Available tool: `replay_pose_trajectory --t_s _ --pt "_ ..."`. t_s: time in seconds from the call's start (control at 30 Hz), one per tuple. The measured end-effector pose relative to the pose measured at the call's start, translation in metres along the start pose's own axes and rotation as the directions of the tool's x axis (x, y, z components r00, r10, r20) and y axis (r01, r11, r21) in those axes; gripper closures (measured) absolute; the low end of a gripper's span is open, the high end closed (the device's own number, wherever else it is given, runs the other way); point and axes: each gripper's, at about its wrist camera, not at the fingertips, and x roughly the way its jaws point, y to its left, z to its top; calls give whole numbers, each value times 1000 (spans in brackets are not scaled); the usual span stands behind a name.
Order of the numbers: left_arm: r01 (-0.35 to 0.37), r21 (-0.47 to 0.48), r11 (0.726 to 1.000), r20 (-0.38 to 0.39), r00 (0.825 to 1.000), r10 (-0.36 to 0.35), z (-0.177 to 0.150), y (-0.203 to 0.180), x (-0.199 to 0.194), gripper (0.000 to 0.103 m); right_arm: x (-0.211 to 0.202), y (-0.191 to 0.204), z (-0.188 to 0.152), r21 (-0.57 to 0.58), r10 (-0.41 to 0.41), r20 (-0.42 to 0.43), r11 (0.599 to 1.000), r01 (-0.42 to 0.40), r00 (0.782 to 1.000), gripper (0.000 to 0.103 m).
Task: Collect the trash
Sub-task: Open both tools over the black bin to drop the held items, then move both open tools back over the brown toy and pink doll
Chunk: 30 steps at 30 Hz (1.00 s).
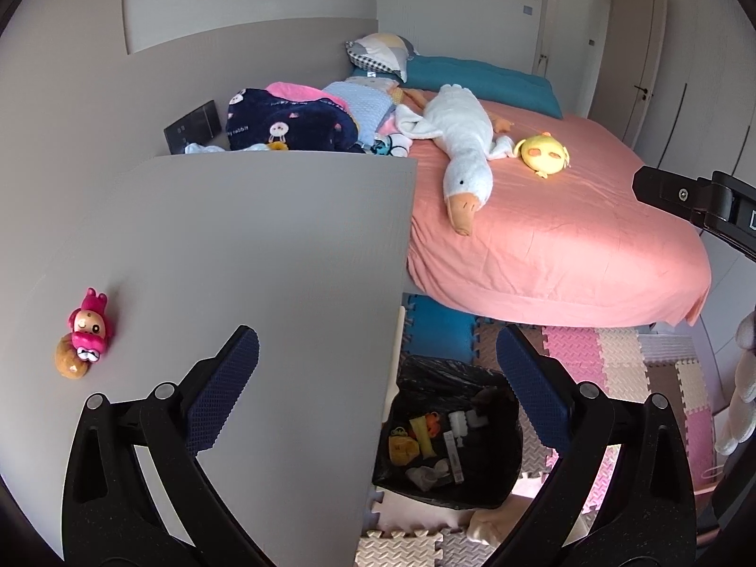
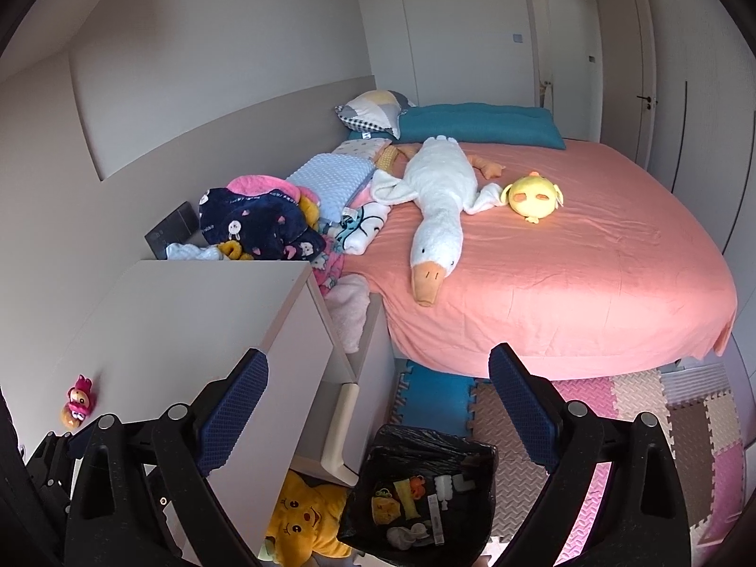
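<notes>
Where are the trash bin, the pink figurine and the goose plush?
trash bin (image 2: 477, 453): right wrist view, bag-lined rim.
pink figurine (image 1: 87, 330): left wrist view, its face.
goose plush (image 2: 439, 189): right wrist view, white body.

Right tool (image 2: 378, 392) spread empty above lined trash bin (image 2: 420, 496), goose plush (image 2: 437, 208) on bed (image 2: 590, 260)

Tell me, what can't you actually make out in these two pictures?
- Items in the trash bin: too small to name in either view.
- Yellow plush on the floor: the grey cabinet hides it entirely in the left view; the right view shows only part.
- Bedside panel: partly behind the clothes pile.
- Right tool: the left view's edge cuts it off.
</notes>
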Motion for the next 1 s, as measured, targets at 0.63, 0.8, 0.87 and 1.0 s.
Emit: replay_pose_trajectory --t_s 0.63,0.8,0.87,1.0 --pt "-107 -115 988 5 994 108 -23 93 -22 6 14 92 -14 -93 109 -33 989 -112 993 9" --pt "-133 -165 977 0 991 135 -30 122 -27 6 22 115 -18 -107 140 -51 984 -145 989 9" --pt "-146 -181 973 4 989 150 -34 132 -30 6 24 124 -20 -110 152 -55 982 -157 987 9" --pt "-162 -214 963 -6 986 165 -40 153 -33 6 30 143 -23 -131 168 -64 976 -175 984 9"
